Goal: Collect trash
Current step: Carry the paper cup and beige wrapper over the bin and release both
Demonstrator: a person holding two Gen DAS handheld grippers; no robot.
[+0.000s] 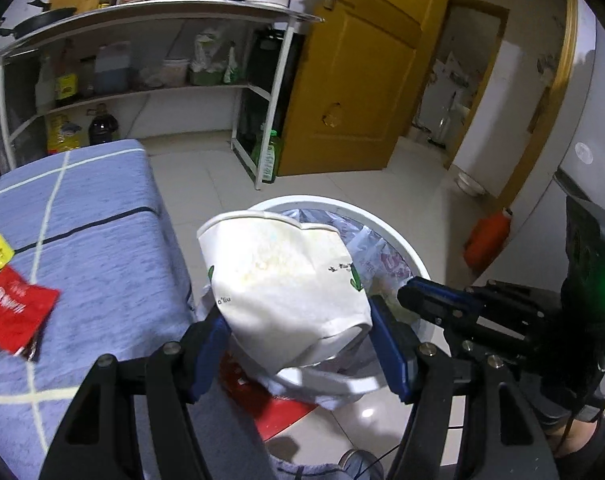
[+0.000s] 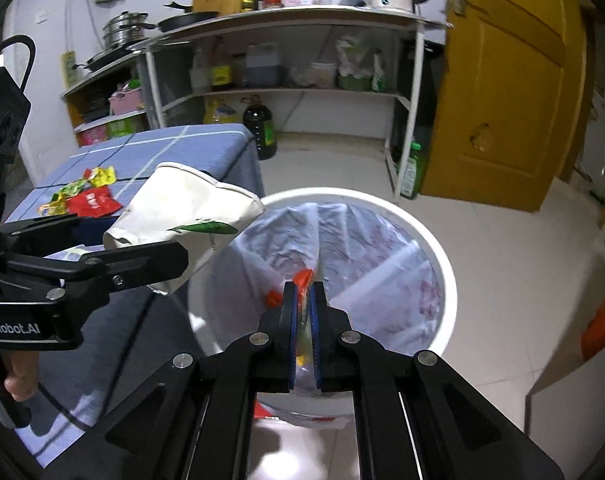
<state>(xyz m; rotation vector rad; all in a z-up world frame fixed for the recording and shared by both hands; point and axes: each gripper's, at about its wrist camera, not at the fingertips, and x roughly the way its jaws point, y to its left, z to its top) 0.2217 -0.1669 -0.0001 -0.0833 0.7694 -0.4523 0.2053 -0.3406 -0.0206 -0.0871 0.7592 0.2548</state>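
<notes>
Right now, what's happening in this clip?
A person is clearing trash with two handheld grippers. The left gripper grips a crumpled paper cup over the white bin. The right gripper is shut on a small orange wrapper above the bin. More wrappers remain on the blue-covered table.

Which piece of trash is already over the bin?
The orange wrapper pinched in the right gripper; the red wrapper lies on the blue table.

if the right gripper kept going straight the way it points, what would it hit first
Probably the clear plastic liner inside the white trash bin. The right gripper, shut on an orange wrapper, points down into the bin's open mouth, with nothing else in that line, though depth is unclear.
</notes>
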